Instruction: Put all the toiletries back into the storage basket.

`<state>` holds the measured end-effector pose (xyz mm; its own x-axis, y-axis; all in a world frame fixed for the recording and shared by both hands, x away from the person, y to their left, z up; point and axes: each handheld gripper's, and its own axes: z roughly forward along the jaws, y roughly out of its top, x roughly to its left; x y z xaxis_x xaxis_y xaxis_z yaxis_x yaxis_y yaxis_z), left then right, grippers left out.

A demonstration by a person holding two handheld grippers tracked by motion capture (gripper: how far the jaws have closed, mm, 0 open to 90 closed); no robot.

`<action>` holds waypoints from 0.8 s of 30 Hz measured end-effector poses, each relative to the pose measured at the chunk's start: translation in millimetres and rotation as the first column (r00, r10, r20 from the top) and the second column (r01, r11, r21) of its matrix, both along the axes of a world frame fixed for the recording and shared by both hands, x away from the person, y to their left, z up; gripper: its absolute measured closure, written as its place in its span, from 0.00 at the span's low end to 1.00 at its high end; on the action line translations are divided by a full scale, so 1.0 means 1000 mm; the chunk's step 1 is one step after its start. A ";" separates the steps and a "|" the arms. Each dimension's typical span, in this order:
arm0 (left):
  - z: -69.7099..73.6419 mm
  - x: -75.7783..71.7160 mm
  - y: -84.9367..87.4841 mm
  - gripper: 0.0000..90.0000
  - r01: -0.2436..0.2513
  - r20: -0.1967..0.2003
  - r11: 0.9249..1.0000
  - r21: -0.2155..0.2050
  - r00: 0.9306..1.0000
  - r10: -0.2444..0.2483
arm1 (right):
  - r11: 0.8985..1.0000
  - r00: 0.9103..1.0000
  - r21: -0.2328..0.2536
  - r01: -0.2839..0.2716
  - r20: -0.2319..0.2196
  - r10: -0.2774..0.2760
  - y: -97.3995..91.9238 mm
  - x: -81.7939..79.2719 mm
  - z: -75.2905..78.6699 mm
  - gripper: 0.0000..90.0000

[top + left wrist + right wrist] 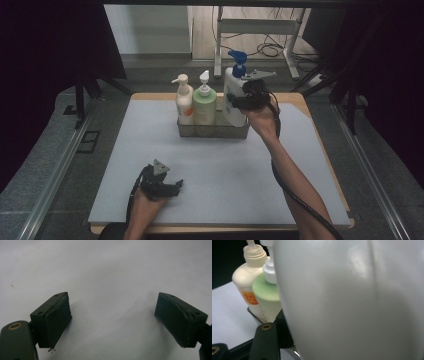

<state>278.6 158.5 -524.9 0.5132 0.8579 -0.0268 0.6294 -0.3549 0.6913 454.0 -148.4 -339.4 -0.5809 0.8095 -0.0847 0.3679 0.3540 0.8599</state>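
Right gripper (239,100) clamps white bottle (233,95) (one of three), left gripper (172,188) agape

I saw a dim room: grey floor (55,165), pale wall (145,27), a white table frame (260,30) with cables (270,49) behind.

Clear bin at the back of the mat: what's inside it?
Three pump bottles in the clear bin: cream bottle, green bottle, white bottle with a blue pump. The right hand-held gripper covers part of the white one; the bin floor is hidden.
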 end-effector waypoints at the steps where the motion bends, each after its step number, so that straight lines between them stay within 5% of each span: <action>1: 0.000 0.000 0.000 0.14 0.000 0.000 1.000 -0.001 1.000 0.000 | 1.000 1.000 -0.001 0.002 0.001 -0.002 0.000 0.001 0.000 0.42; 24: 0.000 0.000 0.000 0.14 0.000 -0.002 1.000 0.002 1.000 0.000 | 0.999 0.999 -0.013 0.045 -0.005 -0.045 0.009 0.027 -0.016 0.42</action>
<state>278.4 158.5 -524.8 0.5134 0.8577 -0.0264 0.6306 -0.3562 0.6896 481.3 -139.4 -355.3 -0.5444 0.8338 -0.0921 0.3886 0.3479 0.8532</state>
